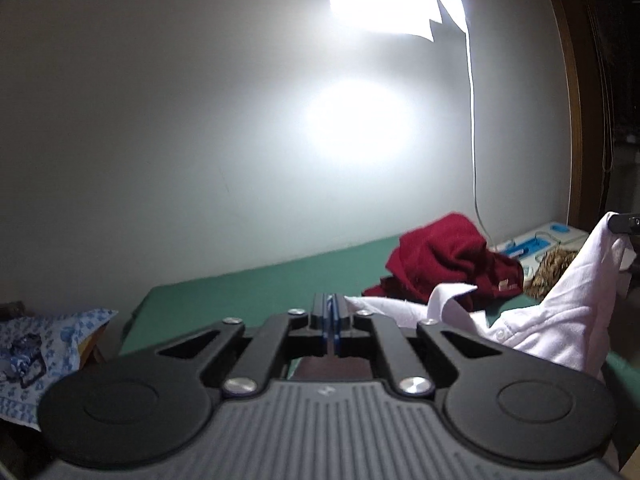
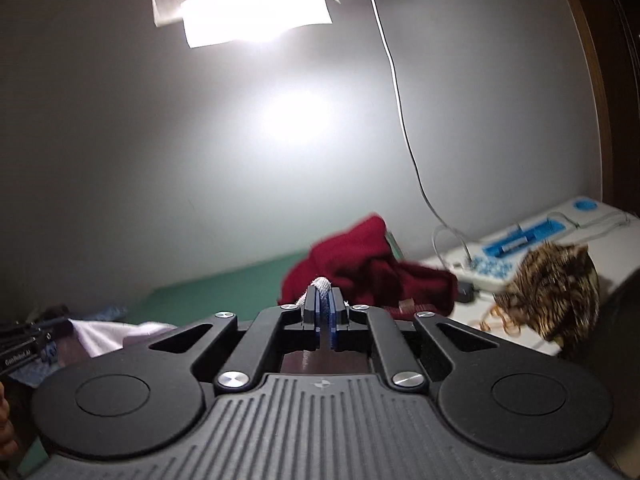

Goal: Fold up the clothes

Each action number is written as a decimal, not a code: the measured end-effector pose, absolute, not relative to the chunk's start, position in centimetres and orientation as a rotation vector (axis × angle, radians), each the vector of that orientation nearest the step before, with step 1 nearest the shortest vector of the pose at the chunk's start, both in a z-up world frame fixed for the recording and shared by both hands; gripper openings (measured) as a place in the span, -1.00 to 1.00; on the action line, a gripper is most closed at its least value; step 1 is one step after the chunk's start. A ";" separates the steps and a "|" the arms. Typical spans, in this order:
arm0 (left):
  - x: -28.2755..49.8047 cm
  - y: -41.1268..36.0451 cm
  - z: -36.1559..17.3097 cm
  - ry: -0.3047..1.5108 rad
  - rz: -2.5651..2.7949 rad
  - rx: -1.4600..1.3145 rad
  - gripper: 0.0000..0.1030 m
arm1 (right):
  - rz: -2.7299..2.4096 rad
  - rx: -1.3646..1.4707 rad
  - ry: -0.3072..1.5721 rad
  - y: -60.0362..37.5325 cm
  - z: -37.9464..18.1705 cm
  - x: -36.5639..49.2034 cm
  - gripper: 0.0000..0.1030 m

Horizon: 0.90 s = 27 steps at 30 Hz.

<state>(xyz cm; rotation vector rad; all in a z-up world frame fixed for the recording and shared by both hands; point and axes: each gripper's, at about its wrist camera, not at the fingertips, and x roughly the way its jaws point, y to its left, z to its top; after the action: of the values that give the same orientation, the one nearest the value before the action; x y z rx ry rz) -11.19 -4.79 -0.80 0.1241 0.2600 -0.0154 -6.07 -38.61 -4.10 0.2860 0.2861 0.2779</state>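
While the left gripper (image 1: 333, 307) pinches the white cotton shirt (image 1: 552, 320), the right gripper (image 2: 323, 305) clamps its fabric; a crumpled dark-red garment (image 2: 372, 272) lies behind.

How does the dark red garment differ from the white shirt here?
The dark red garment lies bunched in a heap on the green surface; the white collared shirt is lifted, hanging from the right gripper.
The red one looks thick and dark; the white one looks thin and pale, with a button showing.
Both are unfolded clothes.
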 end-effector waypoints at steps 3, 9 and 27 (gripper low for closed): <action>-13.3 -2.8 3.0 0.150 0.001 0.079 -0.99 | 0.330 0.404 0.189 -38.8 -0.8 -7.3 -0.91; -16.3 2.9 8.6 0.001 0.053 0.043 -1.00 | 0.400 0.441 0.005 -36.6 5.8 -9.3 -0.91; -16.1 -9.6 -12.6 0.535 -0.521 0.442 0.07 | -0.037 0.120 0.367 -30.4 -5.1 2.9 -0.89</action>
<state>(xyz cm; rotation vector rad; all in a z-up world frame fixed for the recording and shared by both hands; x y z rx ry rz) -16.12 -9.63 -12.56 0.4416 0.5349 -0.5215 2.89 -30.41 -5.06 0.1204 0.3667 -0.0370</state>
